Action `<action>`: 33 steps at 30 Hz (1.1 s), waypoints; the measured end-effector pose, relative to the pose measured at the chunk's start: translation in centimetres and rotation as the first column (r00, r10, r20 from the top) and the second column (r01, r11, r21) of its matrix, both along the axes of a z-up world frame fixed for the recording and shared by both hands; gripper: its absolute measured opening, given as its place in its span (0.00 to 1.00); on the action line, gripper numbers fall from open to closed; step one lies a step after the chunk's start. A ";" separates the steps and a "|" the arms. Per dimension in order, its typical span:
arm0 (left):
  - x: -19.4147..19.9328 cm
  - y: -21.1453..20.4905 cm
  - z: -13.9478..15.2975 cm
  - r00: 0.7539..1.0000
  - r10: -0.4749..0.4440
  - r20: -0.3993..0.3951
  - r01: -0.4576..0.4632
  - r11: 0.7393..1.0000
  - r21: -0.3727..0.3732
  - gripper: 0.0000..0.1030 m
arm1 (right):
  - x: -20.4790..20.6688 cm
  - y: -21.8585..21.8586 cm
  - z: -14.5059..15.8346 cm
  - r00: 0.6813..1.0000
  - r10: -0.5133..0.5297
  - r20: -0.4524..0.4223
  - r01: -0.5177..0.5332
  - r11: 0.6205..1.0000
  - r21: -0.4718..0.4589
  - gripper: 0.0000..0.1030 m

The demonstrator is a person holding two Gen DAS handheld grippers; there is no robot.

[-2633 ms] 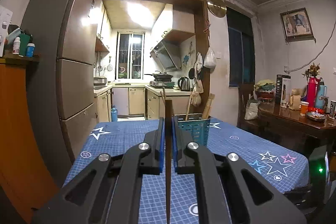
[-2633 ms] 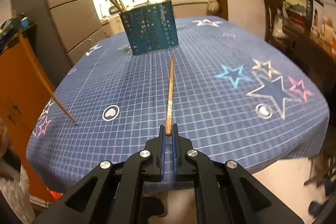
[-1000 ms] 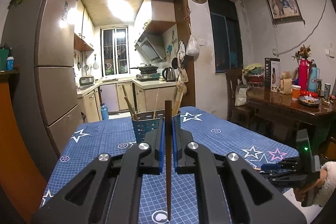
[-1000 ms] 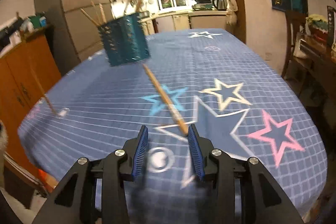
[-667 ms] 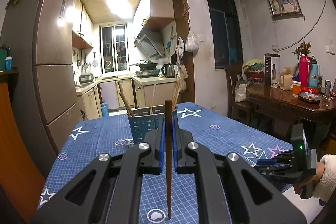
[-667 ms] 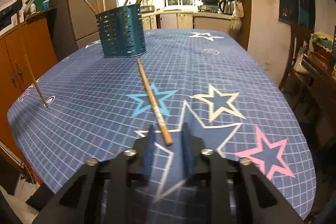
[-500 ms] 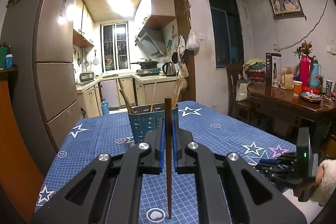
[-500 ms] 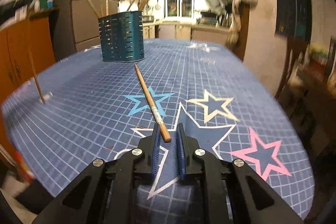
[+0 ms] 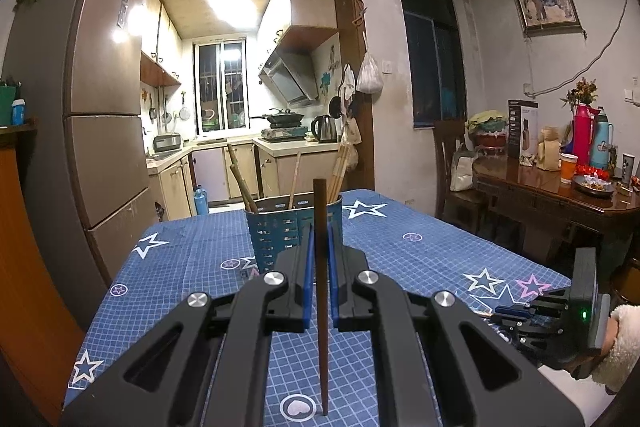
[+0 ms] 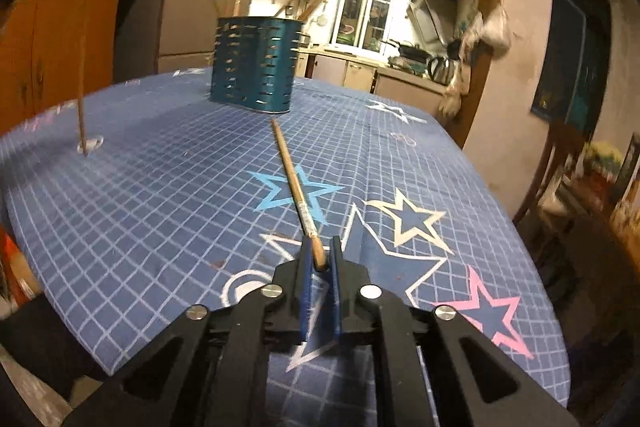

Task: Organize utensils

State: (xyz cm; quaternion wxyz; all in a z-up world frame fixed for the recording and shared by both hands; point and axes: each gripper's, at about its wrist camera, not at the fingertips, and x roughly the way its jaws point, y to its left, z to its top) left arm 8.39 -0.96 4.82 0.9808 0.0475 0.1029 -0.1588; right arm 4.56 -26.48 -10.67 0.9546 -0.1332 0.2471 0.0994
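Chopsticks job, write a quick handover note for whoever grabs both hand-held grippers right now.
Left hand-held gripper: shut on a dark chopstick, upright, tip on the tablecloth.
Right hand-held gripper: jaws have just been closing on the end of the light chopstick lying on the cloth.
Teal holder stands beyond, several chopsticks already in it.
Left to do: lift both and drop them in the holder.

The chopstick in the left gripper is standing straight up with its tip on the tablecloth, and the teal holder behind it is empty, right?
Not quite. The teal holder is not empty: the left wrist view shows several chopsticks poking out of its top. The rest is right: the left gripper holds its chopstick upright, tip down on the tablecloth.
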 end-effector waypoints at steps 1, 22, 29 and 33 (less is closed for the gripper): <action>0.1 0.0 -0.1 1.000 -0.001 -0.004 0.001 1.000 0.000 0.05 | -0.3 0.3 -0.1 1.000 0.003 0.011 -0.002 1.000 -0.019 0.09; 0.8 1.7 0.7 0.999 -0.034 -0.017 0.033 0.998 -0.058 0.05 | -1.0 -0.9 13.9 0.993 0.001 0.117 -0.047 0.919 0.391 0.07; 0.9 2.5 0.2 0.998 -0.055 -0.013 0.054 0.995 -0.090 0.05 | -0.2 0.6 15.7 0.991 0.024 0.130 -0.073 0.920 0.386 0.07; 0.9 2.6 0.5 0.999 -0.053 0.002 0.053 0.994 -0.091 0.05 | 0.2 1.3 16.7 0.990 0.041 0.132 -0.090 0.919 0.384 0.07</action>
